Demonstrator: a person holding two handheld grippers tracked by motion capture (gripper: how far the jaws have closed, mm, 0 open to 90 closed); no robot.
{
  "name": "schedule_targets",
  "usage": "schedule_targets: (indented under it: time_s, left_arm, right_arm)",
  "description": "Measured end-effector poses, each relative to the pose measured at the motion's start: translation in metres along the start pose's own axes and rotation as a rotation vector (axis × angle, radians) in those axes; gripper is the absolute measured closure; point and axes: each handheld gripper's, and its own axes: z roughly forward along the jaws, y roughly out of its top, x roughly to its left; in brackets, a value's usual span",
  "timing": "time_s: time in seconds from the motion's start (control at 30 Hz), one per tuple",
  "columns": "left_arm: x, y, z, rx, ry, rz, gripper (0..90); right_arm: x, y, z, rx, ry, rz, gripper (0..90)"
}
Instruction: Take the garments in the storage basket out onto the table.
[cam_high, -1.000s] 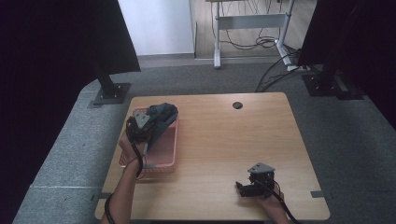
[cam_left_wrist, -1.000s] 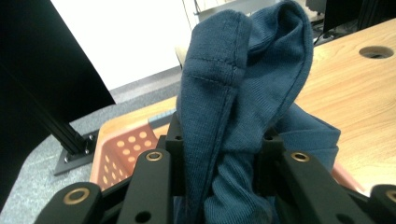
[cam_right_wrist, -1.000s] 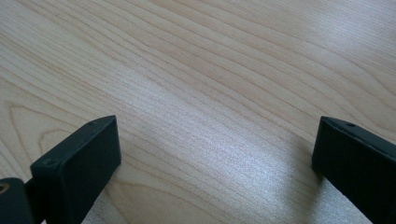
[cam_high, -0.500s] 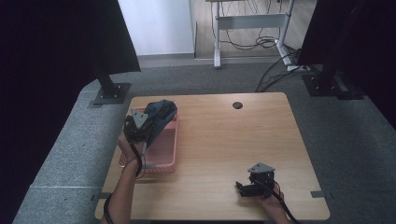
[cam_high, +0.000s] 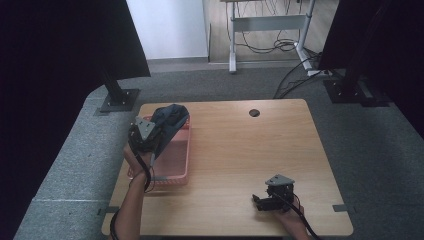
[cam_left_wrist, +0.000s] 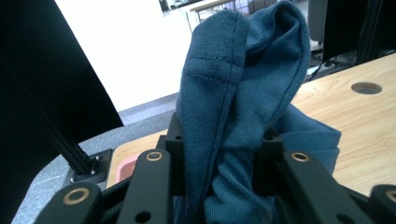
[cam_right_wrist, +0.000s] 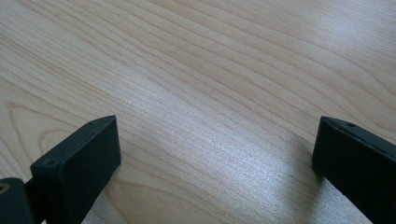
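Observation:
A dark blue knitted cloth (cam_high: 171, 117) is bunched over the far end of a pink basket (cam_high: 175, 165) at the table's left. My left gripper (cam_high: 152, 135) is shut on the blue cloth (cam_left_wrist: 233, 116), which stands up in folds between its jaws and hides the fingertips. The cloth is lifted above the basket. Near the table's front edge my right gripper (cam_high: 260, 202) rests low over the wood, jaws wide apart. In the right gripper view the two black fingers (cam_right_wrist: 79, 163) frame bare table with nothing between them.
The wooden table (cam_high: 240, 150) has a round cable hole (cam_high: 254, 113) at the back. A black stand foot (cam_high: 120, 100) sits on the grey carpet at the far left, another (cam_high: 350, 90) at the far right. A desk frame with cables stands behind.
My left gripper has risen a little and shifted toward the table's far side with the blue cloth. The right gripper has stayed where it was.

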Motion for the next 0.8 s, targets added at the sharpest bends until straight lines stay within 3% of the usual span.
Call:
schedule_targets:
  time_s: [0.43,0.8]
  left_arm:
    - [-0.007,0.009,-0.021,-0.087,-0.013,-0.010,66.4]
    - [-0.006,0.010,-0.033,-0.130,-0.016,-0.030,66.3]
  right_arm:
    - [0.000,0.000,0.000,0.000,-0.001,-0.002,0.8]
    - [0.000,0.000,0.000,0.000,0.000,-0.001,0.8]
